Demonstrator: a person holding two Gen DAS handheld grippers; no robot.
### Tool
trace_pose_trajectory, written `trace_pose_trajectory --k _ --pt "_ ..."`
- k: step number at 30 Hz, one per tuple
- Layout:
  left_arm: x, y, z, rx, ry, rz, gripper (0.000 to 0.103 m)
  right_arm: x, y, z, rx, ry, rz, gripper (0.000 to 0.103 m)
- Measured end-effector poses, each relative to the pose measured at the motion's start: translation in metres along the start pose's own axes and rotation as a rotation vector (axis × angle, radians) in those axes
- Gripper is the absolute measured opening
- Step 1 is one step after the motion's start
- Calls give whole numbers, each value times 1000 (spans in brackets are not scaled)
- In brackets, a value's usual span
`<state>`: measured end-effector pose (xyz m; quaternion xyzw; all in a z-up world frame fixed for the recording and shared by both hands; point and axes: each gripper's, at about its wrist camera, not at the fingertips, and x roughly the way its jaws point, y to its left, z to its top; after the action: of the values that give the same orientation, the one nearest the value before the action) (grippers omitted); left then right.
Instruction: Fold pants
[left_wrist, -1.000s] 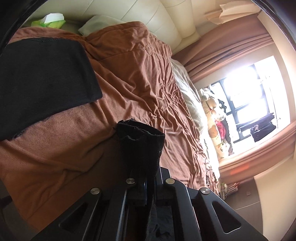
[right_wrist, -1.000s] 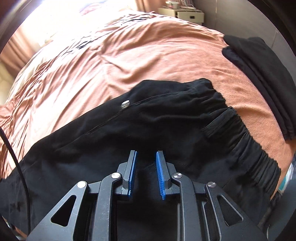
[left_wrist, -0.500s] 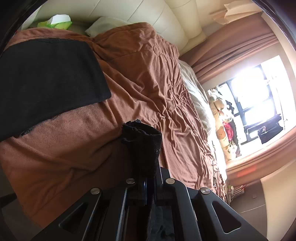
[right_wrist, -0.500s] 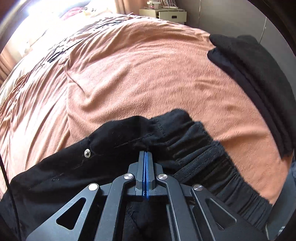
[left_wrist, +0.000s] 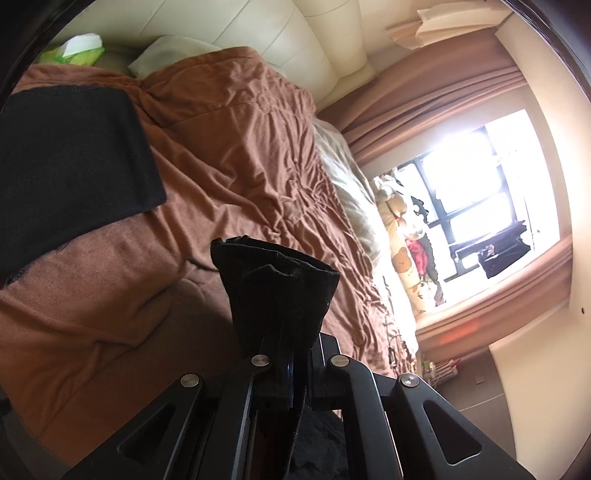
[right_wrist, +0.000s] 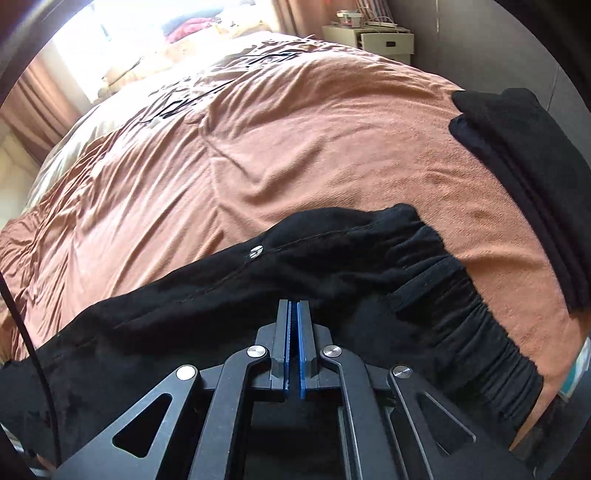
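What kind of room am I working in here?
A bedroom, most likely: a bed with a brown quilt, a padded cream headboard, a curtained window, and a bedside cabinet.

No lettering, label, brand name or number can be read on anything in either wrist view.

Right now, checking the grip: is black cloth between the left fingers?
Yes, a bunched black fabric pant end sticks out from between the shut left fingers.
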<state>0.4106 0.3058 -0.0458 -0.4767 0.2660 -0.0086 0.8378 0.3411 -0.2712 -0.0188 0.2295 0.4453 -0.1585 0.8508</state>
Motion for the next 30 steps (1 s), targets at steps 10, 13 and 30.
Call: trace_pose_trajectory --k 10,13,30 --pt "-10 -95 1 142 -2 -134 4 -7 50 -40 -105 55 192 6" --pt "-14 -119 0 168 -3 -170 4 -1 61 -47 -124 68 245 22" --pt "-25 -206 -22 267 1 -290 4 33 150 -91 -318 208 527 25"
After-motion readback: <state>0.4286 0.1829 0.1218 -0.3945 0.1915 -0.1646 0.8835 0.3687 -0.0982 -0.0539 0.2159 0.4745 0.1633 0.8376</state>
